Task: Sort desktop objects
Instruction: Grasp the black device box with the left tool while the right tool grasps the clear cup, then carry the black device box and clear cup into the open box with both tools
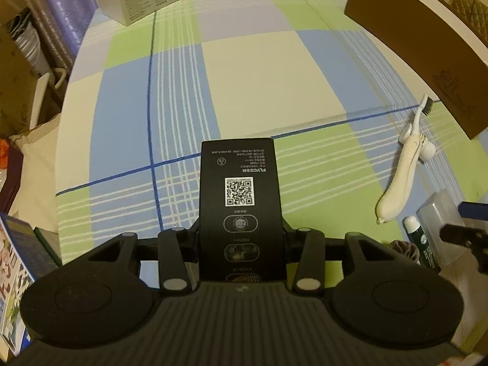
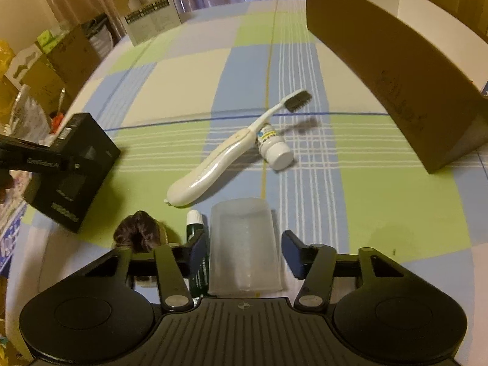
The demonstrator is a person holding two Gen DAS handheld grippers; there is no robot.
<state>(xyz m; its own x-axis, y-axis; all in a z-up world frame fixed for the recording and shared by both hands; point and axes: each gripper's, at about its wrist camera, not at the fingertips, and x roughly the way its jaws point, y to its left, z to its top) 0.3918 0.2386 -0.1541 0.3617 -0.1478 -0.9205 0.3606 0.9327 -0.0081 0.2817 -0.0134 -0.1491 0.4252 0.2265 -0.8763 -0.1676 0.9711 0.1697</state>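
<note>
We read the checked cloth (image 2: 381,201) as woven fabric, matt, slightly creased. The toothbrush (image 2: 210,170) looks glossy white plastic with dark bristles. The black box (image 1: 241,201) seems smooth printed card with a soft sheen. The cup (image 2: 244,244) is frosted translucent plastic. The small bottle (image 2: 273,148) is white plastic with a paper label. The brown box (image 2: 393,70) is matt cardboard. The hair tie (image 2: 137,231) looks fuzzy cloth.

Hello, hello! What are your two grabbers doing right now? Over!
Left hand-held gripper shut on black box. Right hand-held gripper open around clear cup, green tube alongside. Toothbrush on small bottle ahead.
</note>
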